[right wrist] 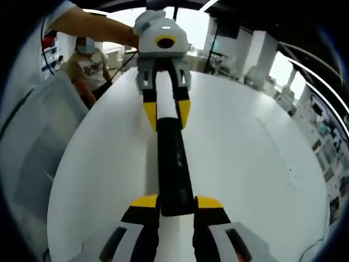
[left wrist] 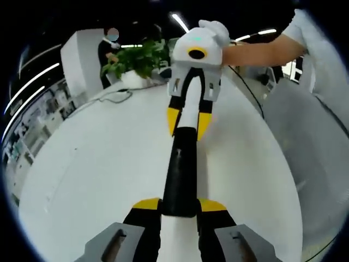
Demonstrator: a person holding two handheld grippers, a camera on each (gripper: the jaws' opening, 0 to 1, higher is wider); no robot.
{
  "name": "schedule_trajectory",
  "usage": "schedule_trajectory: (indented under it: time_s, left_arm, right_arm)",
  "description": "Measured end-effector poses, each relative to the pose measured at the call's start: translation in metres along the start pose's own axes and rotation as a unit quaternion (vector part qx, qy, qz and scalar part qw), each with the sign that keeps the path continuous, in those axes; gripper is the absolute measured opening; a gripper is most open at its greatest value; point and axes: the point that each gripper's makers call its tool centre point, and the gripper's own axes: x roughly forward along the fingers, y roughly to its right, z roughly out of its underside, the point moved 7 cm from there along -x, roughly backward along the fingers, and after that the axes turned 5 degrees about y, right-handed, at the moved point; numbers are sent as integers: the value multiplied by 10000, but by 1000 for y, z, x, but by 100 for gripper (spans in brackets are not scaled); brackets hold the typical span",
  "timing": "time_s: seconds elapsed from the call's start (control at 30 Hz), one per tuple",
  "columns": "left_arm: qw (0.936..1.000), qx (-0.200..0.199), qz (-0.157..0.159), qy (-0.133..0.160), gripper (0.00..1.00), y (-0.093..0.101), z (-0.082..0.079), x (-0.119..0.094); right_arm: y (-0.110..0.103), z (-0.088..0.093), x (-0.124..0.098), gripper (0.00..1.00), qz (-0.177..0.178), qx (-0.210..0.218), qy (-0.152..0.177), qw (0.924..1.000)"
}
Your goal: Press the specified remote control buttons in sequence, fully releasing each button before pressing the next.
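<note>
A long slim remote control (left wrist: 180,174), black along its middle and white toward the far end, hangs lengthwise above the white table (left wrist: 92,174). My left gripper (left wrist: 179,206) is shut on its near black end, yellow fingertips on either side. My right gripper (left wrist: 188,123) faces me and is shut on the other end, held by a gloved hand (left wrist: 215,30). In the right gripper view the same remote control (right wrist: 173,164) runs from my right gripper (right wrist: 177,203) up to the left gripper (right wrist: 166,114). Its buttons are too small to make out.
A potted plant (left wrist: 136,60) and a dark cable (left wrist: 117,97) sit at the table's far edge. A grey panel (left wrist: 311,136) stands beside the table. One person (right wrist: 90,63) sits beyond the table, another stands by a white pillar (left wrist: 82,60).
</note>
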Motion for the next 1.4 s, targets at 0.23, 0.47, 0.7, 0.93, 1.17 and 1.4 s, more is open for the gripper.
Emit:
schedule_trajectory:
  time_s: [0.23,0.47,0.7,0.93,1.17,1.4]
  left_arm:
    - [10000,-66,14,-21,23,30,0,-1]
    - [9998,-196,31,-43,23,53,4,0]
    - [9996,-194,123,-147,23,64,7,2]
    - [9994,-187,174,-213,23,69,9,5]
    - [9988,-181,266,-372,23,72,14,11]
    - [9981,-176,351,-473,23,78,17,13]
  right_arm:
    - [-31,-1,-6,20,-35,9,-10,10000]
    - [-55,0,-6,20,-127,-7,-72,9999]
    - [-71,4,-3,20,-146,79,-82,9998]
    - [-78,5,-4,20,-112,120,-89,9998]
    - [-84,9,2,20,-156,146,-184,9996]
    - [-89,13,5,20,-220,180,-240,9993]
